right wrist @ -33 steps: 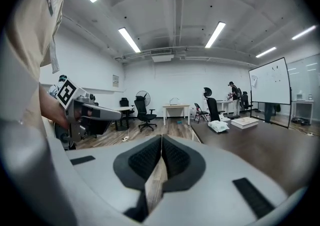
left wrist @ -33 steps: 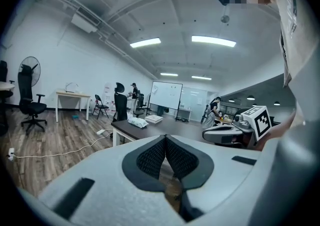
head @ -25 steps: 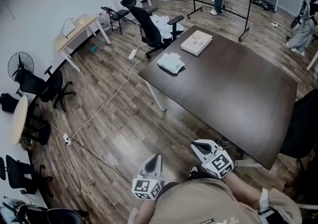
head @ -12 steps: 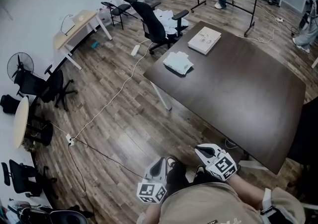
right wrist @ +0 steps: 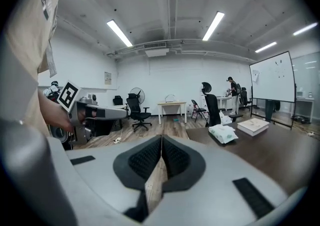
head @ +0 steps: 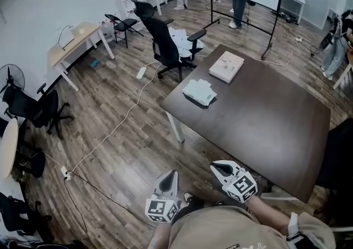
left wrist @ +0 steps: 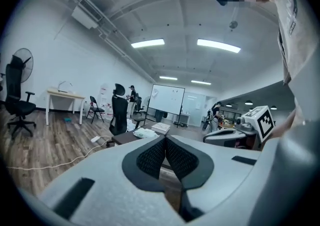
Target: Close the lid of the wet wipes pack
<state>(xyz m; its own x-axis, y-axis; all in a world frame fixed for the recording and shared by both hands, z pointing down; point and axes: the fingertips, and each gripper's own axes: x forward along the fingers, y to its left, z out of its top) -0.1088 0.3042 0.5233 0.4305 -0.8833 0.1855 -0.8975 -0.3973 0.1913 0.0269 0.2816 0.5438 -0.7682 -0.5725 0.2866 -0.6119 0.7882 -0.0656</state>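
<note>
- The closing step is not yet begun: this is the approach. The wet wipes pack point(head: 199, 92) lies near the far left corner of the dark tabletop point(head: 265, 115), well apart from both grippers.
- The left gripper point(head: 172, 174) and the right gripper point(head: 216, 165) hang close to the person's body, over the wooden floor point(head: 121, 148) short of the tabletop's near edge.
- Both are empty, with the fingers pressed together. The left gripper view shows the dark ribbed pads point(left wrist: 152, 157) meeting with nothing between them, and the right gripper view shows its pads point(right wrist: 145, 159) doing the same.
- The next move, as I judge it, calls for stepping round to the pack's corner, bringing one gripper over the pack and pressing the lid flat. The other gripper may need to steady the soft pack.
- The head view alone gives the layout: the pack sits just beside a flat box point(head: 226, 66), with an office chair point(head: 162, 43) beyond that corner.
- The right gripper view shows the pack point(right wrist: 223, 133) from low and side-on, as a rumpled white bundle. No view is near enough to tell whether its lid stands open.
</note>
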